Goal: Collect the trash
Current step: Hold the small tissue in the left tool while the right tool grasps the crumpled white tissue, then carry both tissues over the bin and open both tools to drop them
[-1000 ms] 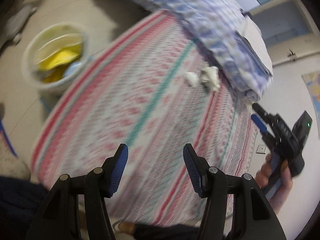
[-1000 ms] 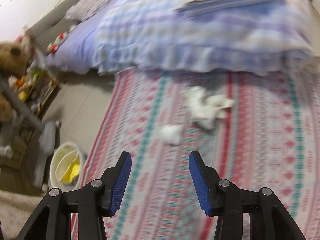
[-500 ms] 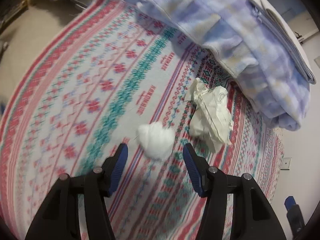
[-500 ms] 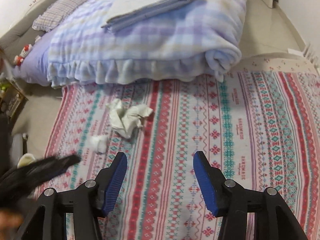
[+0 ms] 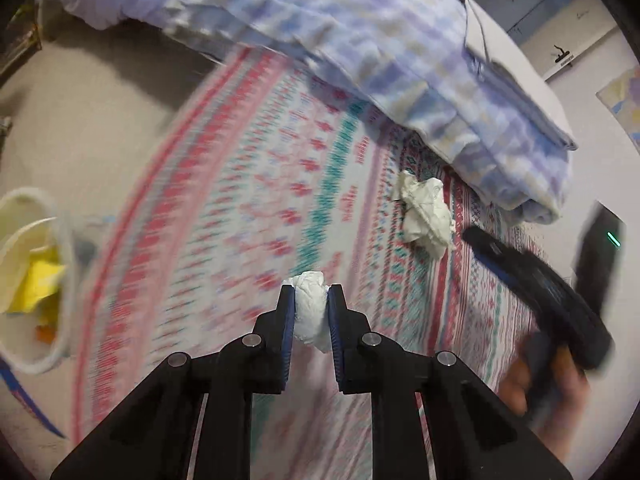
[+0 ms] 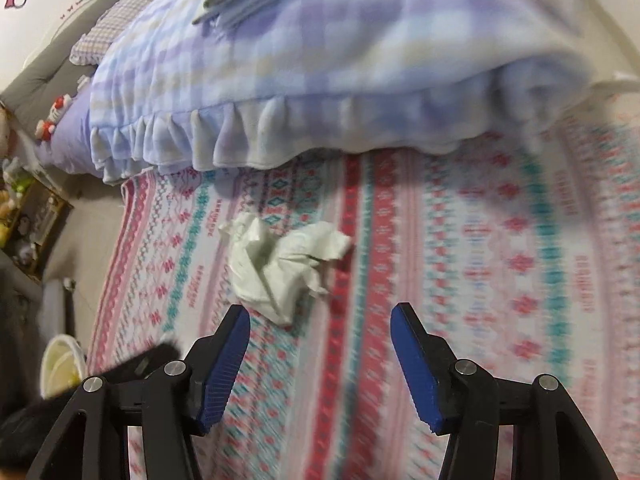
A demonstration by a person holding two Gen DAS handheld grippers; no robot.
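Left claw (image 5: 311,300) clamped on tissue (image 5: 310,312); right claw (image 6: 320,334) apart near paper (image 6: 280,268). Next: carry tissue to bin (image 5: 36,280).

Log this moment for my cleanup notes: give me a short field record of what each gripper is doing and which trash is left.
left gripper: shut on small white tissue wad
right gripper: open, empty
remaining trash: large crumpled white paper on patterned red-and-teal bedsheet
right gripper position: just short of the crumpled paper
bin: white trash bucket holding yellow waste, on the floor beside the bed
backdrop: folded blue-checked blanket
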